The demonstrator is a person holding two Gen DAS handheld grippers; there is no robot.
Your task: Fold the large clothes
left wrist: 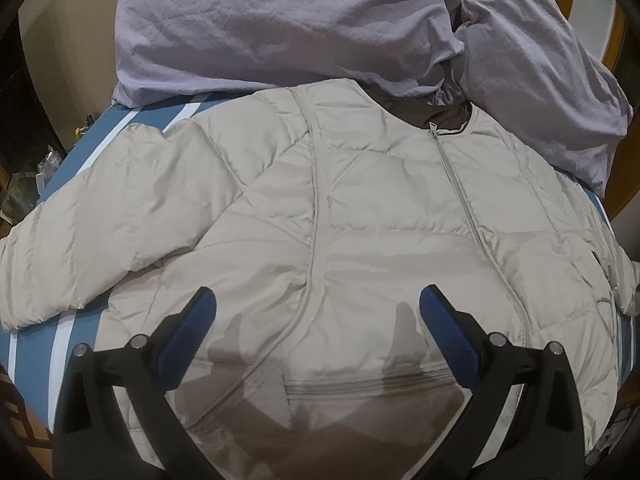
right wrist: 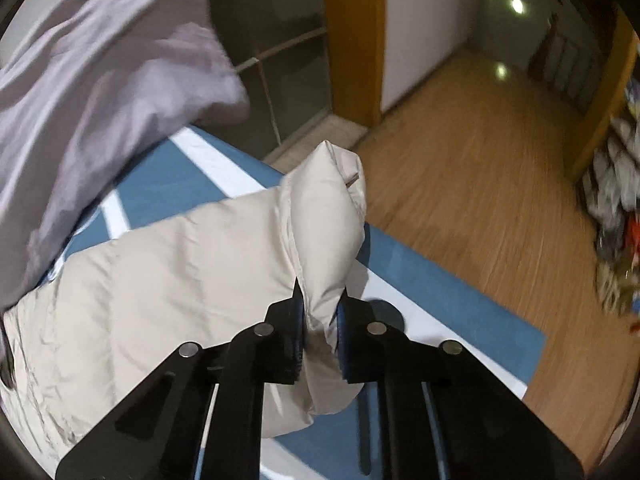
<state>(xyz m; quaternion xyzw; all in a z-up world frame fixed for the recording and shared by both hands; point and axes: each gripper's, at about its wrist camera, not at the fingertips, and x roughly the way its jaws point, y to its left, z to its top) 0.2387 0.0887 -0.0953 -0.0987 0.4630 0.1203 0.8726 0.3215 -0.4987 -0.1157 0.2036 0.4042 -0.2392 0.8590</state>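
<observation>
On my left wrist camera I see the cream quilted jacket spread front-up across the blue and white striped bedsheet, zipper closed and running from the collar down toward me on the right of the view. My left gripper hangs over the lower front of the jacket with its blue-padded fingers spread wide apart, nothing between them, their shadow falling on the fabric beneath. One sleeve lies out flat to the left. Beyond the collar a rumpled lilac duvet is heaped on the bed. On the right wrist camera, my right gripper is clamped on the jacket's other sleeve, the puffy cuff end rising out past the fingertips, above the bed's edge, with wooden floor beyond.
</observation>
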